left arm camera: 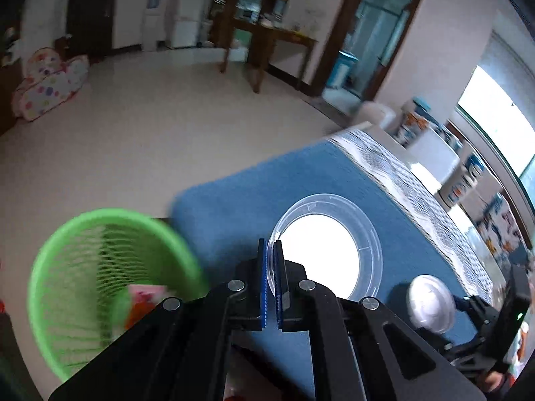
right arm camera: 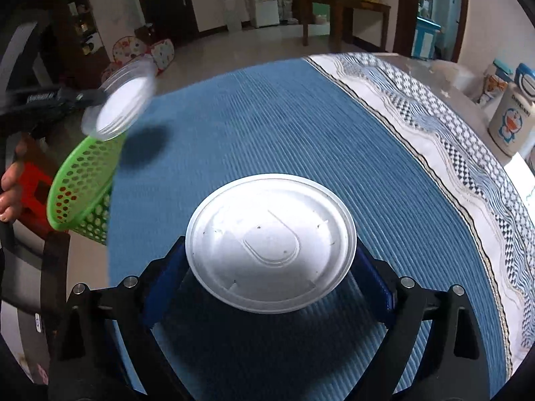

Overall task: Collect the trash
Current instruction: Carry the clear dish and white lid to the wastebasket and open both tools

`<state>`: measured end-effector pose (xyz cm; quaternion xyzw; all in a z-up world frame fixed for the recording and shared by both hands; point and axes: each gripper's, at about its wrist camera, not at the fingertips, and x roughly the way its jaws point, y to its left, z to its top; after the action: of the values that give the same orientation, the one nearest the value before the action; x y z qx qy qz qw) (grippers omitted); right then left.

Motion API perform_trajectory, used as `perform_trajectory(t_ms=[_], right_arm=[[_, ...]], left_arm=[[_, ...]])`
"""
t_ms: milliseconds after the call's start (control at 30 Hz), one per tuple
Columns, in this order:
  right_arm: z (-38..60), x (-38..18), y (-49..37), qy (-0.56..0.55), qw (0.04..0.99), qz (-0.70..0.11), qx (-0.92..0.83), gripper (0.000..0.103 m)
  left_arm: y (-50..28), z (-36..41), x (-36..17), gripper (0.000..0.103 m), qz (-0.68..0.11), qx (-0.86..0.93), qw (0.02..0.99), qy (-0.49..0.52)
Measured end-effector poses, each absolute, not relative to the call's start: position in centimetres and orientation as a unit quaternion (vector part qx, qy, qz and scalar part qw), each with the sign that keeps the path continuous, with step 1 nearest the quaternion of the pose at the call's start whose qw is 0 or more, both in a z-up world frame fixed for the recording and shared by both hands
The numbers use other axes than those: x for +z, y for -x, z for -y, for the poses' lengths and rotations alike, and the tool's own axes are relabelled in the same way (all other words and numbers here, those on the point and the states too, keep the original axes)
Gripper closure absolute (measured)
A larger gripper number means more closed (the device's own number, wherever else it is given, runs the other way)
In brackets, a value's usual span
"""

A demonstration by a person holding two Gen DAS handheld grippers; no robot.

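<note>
- Covering the table, a blue ribbed mat (right arm camera: 267,127) is the landmark; a white cloth with a blue checkered pattern (right arm camera: 418,123) lies along its far right edge.
- Hanging off the mat's left edge stands a green perforated waste basket (left arm camera: 100,277), with pink and orange wrappers (left arm camera: 143,300) blurred inside.
- Above the mat's near middle, a white lidded container (right arm camera: 271,242) sits between the blue pads of the right gripper (right arm camera: 271,287), whose jaws are spread wide around it; whether they press its sides I cannot tell.
- Over the mat's left edge, just above the basket, a clear plastic lid (left arm camera: 326,250) with a white centre is pinched by its rim in the left gripper (left arm camera: 271,284), jaws nearly together.
- Beyond the mat's right side stand cartoon-printed canisters (right arm camera: 511,120).
</note>
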<state>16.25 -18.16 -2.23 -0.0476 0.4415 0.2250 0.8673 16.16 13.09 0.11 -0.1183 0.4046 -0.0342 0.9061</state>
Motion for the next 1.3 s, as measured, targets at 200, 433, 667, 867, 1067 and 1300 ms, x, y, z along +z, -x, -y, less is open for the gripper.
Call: perform_trajectory(t_ms=[200, 433, 667, 867, 1067, 1300], right_arm=[[15.7, -0.2, -15.9, 0.028, 0.866, -0.430, 0.255, 0.012], [10.9, 1.1, -15.5, 0.038, 0.859, -0.422, 0.289, 0.012], [7.0, 1.8, -15.2, 0.049, 0.852, -0.416, 0.315, 0.012], [5.3, 2.0, -15.1, 0.050, 0.847, -0.417, 0.325, 0.012], [3.6, 2.0, -15.1, 0.053, 0.840, -0.417, 0.343, 0.012], [-0.6, 1.7, -14.8, 0.069, 0.824, -0.416, 0.379, 0.012]], left_arm=[[-12.6, -20.2, -1.0, 0.099, -0.406, 0.046, 0.906, 0.111], [-12.4, -23.5, -6.6, 0.099, -0.465, 0.111, 0.874, 0.086], [-13.9, -25.6, -11.3, 0.099, -0.513, 0.118, 0.840, 0.133], [-14.9, -27.1, -12.8, 0.066, -0.512, 0.108, 0.833, 0.181], [-13.6, -28.2, -11.8, 0.058, -0.491, 0.105, 0.843, 0.193], [-9.7, -30.4, -9.0, 0.055, -0.460, 0.125, 0.857, 0.195]])
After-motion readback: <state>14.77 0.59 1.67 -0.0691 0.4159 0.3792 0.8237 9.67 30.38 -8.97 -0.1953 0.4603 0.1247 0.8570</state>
